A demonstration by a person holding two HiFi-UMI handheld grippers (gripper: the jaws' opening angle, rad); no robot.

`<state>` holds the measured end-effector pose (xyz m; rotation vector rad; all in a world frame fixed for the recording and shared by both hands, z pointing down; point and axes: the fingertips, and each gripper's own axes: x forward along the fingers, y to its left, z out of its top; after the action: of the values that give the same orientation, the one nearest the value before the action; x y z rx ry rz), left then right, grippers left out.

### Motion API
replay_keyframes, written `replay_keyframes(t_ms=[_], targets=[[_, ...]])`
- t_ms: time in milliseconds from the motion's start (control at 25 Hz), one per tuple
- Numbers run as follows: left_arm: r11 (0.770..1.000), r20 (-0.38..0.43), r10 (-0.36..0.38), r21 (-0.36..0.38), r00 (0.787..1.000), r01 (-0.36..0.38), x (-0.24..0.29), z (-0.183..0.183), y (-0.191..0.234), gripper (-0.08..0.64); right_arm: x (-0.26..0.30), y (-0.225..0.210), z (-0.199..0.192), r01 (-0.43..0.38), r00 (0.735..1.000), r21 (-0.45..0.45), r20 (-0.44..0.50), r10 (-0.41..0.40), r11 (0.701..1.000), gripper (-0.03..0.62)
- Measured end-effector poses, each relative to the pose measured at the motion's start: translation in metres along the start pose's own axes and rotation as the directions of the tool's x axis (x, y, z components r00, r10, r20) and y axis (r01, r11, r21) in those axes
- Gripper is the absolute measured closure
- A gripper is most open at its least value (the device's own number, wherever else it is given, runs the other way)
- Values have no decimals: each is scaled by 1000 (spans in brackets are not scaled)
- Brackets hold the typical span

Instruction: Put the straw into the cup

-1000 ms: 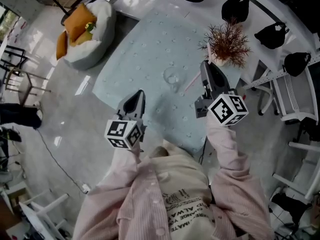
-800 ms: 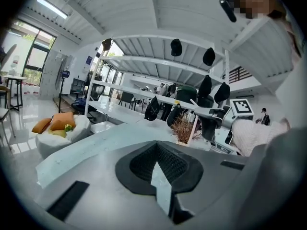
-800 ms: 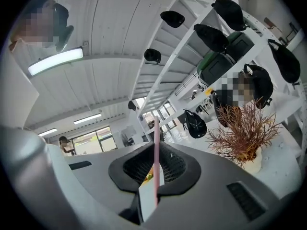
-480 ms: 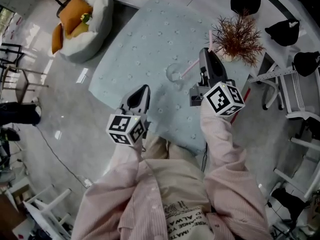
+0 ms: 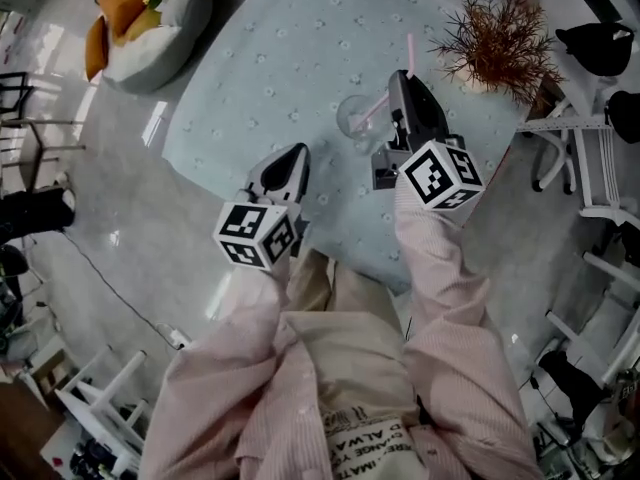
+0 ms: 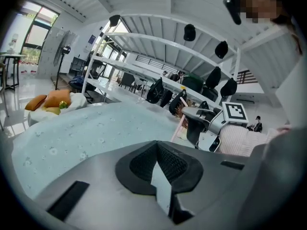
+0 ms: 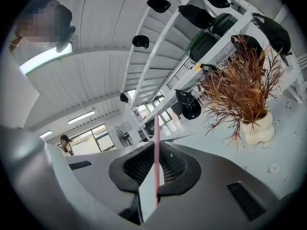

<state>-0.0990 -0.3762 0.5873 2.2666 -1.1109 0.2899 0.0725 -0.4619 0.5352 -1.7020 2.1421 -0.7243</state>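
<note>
**A:** Between the jaws of the right gripper (image 7: 154,172) the pink straw (image 7: 156,150) is clamped, slanting down toward the clear cup (image 5: 352,120).

**B:** Is it inside?

**A:** Can't tell; from above its lower end overlaps the rim. The cup stands on the pale blue tablecloth (image 5: 270,58).

**B:** And the left gripper (image 5: 290,156)?

**A:** Jaws together on nothing, over the cloth's near edge, apart from the cup. A dried plant (image 5: 497,43) stands beyond the right gripper.
</note>
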Motion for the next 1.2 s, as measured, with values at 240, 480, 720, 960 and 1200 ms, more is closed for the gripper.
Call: replay_keyframes(t_ms=[240,480,720,960,1200], targets=[[1000,-16,4,-19,1000,-4,5,-12,4,561,-1,-1,-20,-19,1000,-14,-24,19,1000,566],[999,-25,11,-32,1000,-12,6,-19,6,561,-2,-3,-31,-19,999,-6,-41,19,1000,565],[999,-24,11,-35,1000,-12,4,-20,5,561,-5,-7,-36,-11,998,5,-57,11,1000,565],[999,-20,4,-34,1000,-5,2,-20,2,560,-7,-9,-39,0,997,4,-80,0,1000,491],[1000,-5,-7,-25,1000,7,-4,-14,-2,561,-16,-9,-41,29,995,3,-99,-28,1000,477]])
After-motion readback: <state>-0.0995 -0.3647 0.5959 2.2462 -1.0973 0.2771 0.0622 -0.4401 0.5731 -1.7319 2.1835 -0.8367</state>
